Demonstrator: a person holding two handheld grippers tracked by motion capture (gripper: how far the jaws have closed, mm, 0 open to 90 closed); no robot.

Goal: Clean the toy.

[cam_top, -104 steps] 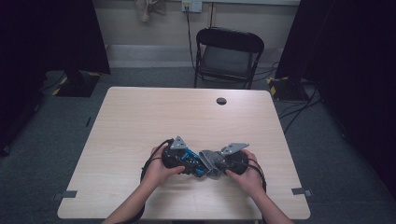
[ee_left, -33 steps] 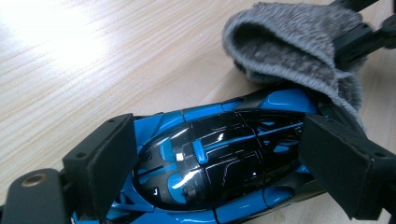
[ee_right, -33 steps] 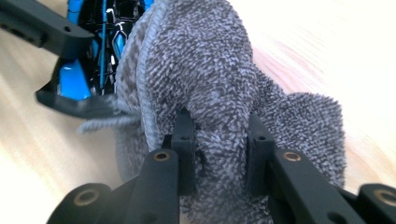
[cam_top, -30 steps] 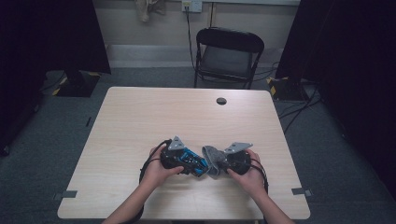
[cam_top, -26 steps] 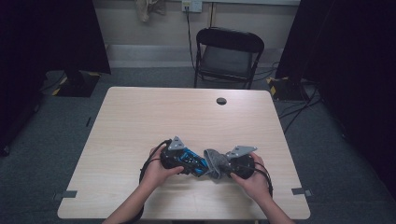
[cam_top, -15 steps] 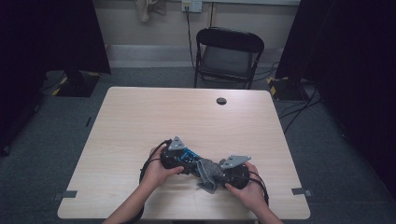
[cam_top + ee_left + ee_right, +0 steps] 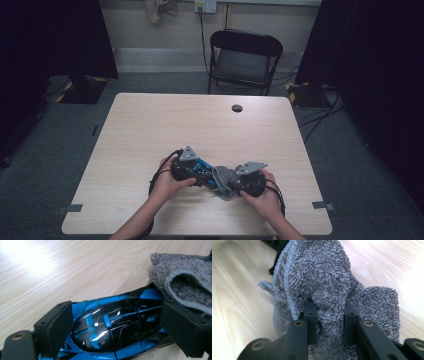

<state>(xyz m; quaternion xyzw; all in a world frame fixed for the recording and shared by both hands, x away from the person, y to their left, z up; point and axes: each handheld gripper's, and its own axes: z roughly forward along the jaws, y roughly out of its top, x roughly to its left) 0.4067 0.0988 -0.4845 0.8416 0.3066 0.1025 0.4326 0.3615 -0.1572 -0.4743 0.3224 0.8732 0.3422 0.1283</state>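
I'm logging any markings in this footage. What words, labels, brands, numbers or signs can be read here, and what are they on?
None can be read.
Blue and black toy car, held in the left claw: glossy painted lines, no lettering visible.
Grey cloth, held in the right claw: plain terry weave, no tag showing.
Table: bare wood grain, no print.
Yellow and black tape on the floor: stripes, no words.

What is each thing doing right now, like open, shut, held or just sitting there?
Left tongs: shut on the toy car.
Toy car: blue and black, gripped, low over the table.
Right tongs: shut on the cloth.
Cloth: grey, bunched, touching the car.
Chair: unfolded, nobody on it.
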